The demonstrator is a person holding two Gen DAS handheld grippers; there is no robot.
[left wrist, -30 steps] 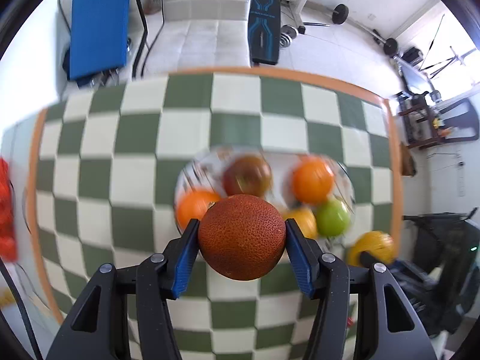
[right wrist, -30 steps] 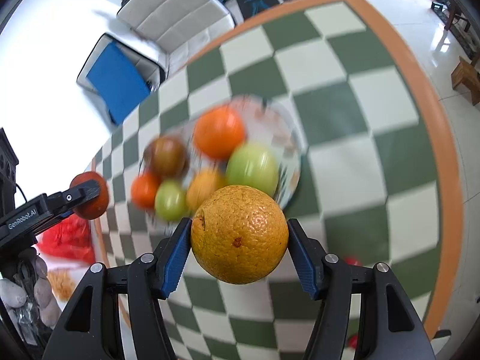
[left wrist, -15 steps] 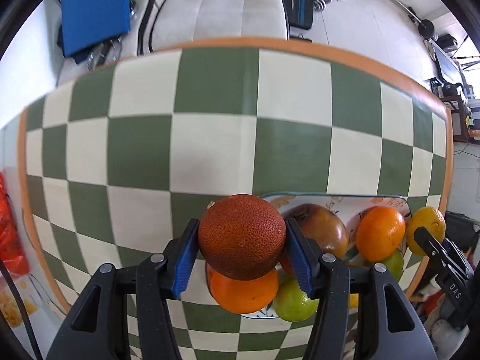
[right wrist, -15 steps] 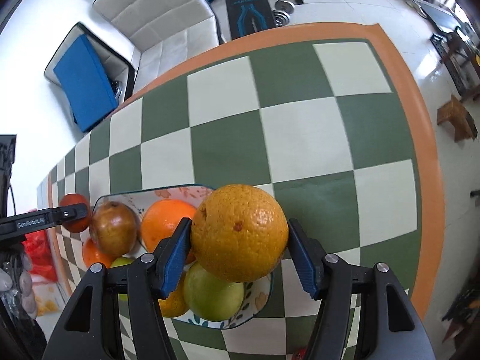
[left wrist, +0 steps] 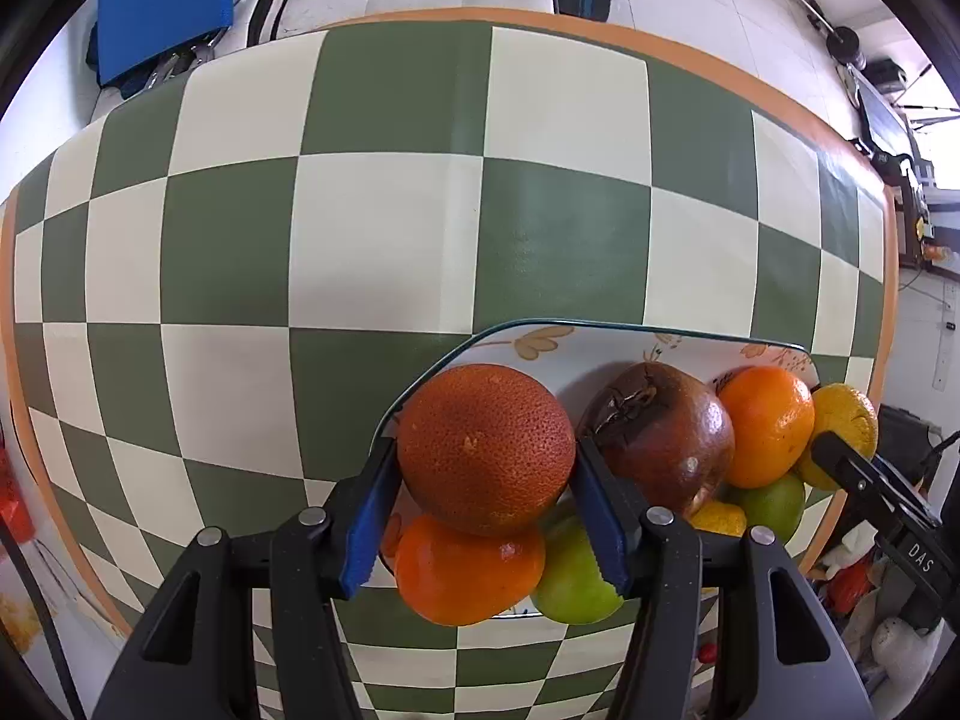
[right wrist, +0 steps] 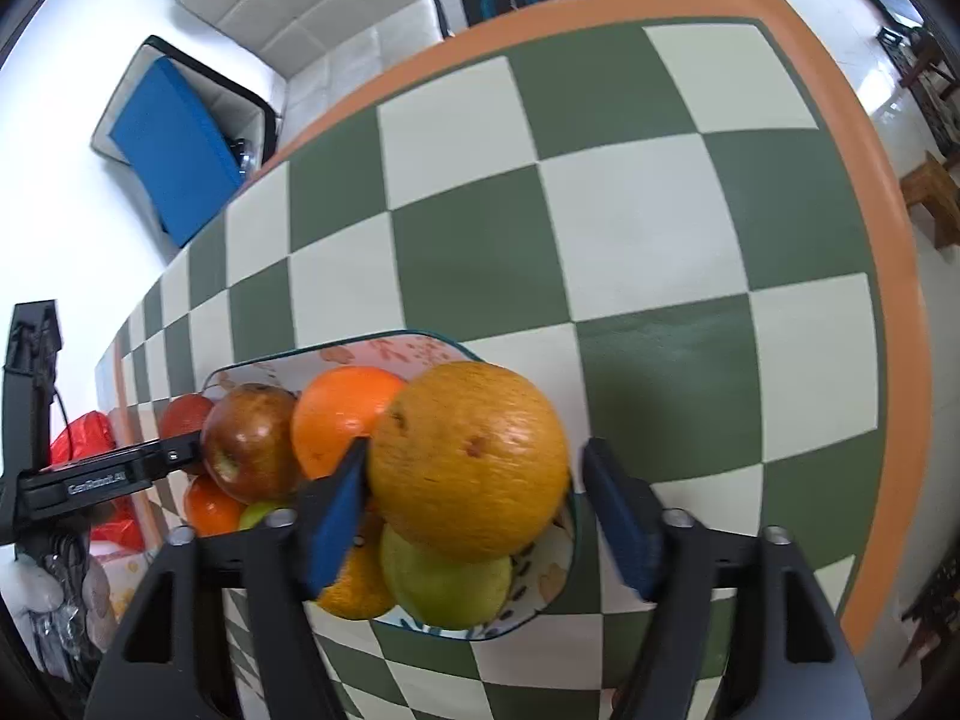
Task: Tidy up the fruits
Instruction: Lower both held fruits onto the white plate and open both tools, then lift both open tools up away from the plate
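Observation:
A floral plate (left wrist: 540, 333) (right wrist: 336, 358) on the checked table holds several fruits: a brown-red apple (left wrist: 660, 438) (right wrist: 252, 444), an orange (left wrist: 765, 426) (right wrist: 342, 414) and a green apple (left wrist: 576, 576) (right wrist: 444, 582). My left gripper (left wrist: 485, 450) is shut on a dark red orange (left wrist: 486, 450) above the plate's left end, just over another orange (left wrist: 468, 570). My right gripper (right wrist: 475, 450) stands slightly open around a yellow orange (right wrist: 468, 459). That fruit rests on the green apple, with a gap at the right pad. Each gripper shows at the edge of the other's view.
The green-and-cream checked table (left wrist: 384, 252) has an orange border (right wrist: 888, 276); its far half is bare. A red bag (right wrist: 84, 438) lies off the left edge. A white sofa (right wrist: 312, 6) and a blue cushion (right wrist: 174, 150) are beyond the table.
Both grippers came down onto the plate with their fruit. The right gripper's fingers have spread, letting the yellow orange settle on the pile. The left gripper still clamps the dark red orange.

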